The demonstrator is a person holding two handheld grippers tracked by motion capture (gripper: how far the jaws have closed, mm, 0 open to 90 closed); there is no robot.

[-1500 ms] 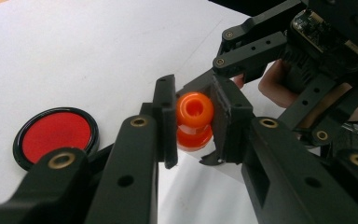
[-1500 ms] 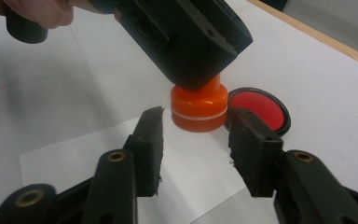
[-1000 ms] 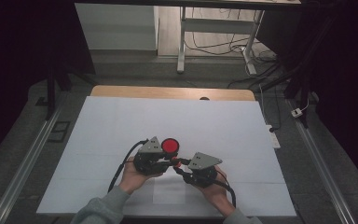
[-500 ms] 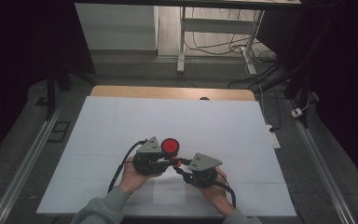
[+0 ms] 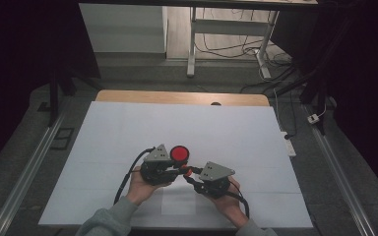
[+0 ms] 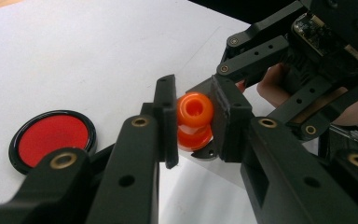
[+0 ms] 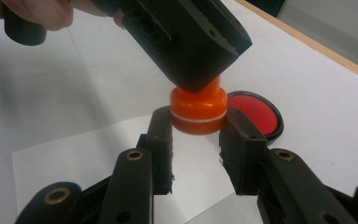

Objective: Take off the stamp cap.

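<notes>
Between the two grippers, near the middle of the white table [image 5: 128, 128], an orange stamp [image 6: 194, 120] is pinched from both sides. The left gripper [image 6: 196, 119] has its jaws closed on the upper knob of the stamp; the pads press the knob on opposite faces. The right gripper [image 7: 198, 122] has its jaws closed on the wider lower collar, below the pale seam line. Each gripper is held in one hand; the left hand [image 5: 140, 184] and the right hand [image 5: 229, 201] rest low over the table.

Everything else placed from the stamp:
- Round red ink pad in a black rim [image 5: 179, 154]: just beside the stamp, on its far side as seen from above, lying flat, lid off. Not touching the stamp as far as I can tell.
- White paper sheet [image 7: 98, 154]: directly under the stamp. Whether the stamp base touches the paper I cannot tell.
- Wooden table edge [image 5: 177, 97]: well apart, at the far side.

Judgement on the step in hand: the two grips sit on either side of the seam, which looks like pulling or twisting the stamp's two parts apart. To do it well:
- hold the lower collar steady and turn or pull with the upper grip only;
- keep the pull along the stamp's own axis, so the smooth knob does not slip;
- stay clear of the ink pad;
- keep the paper from dragging along.
</notes>
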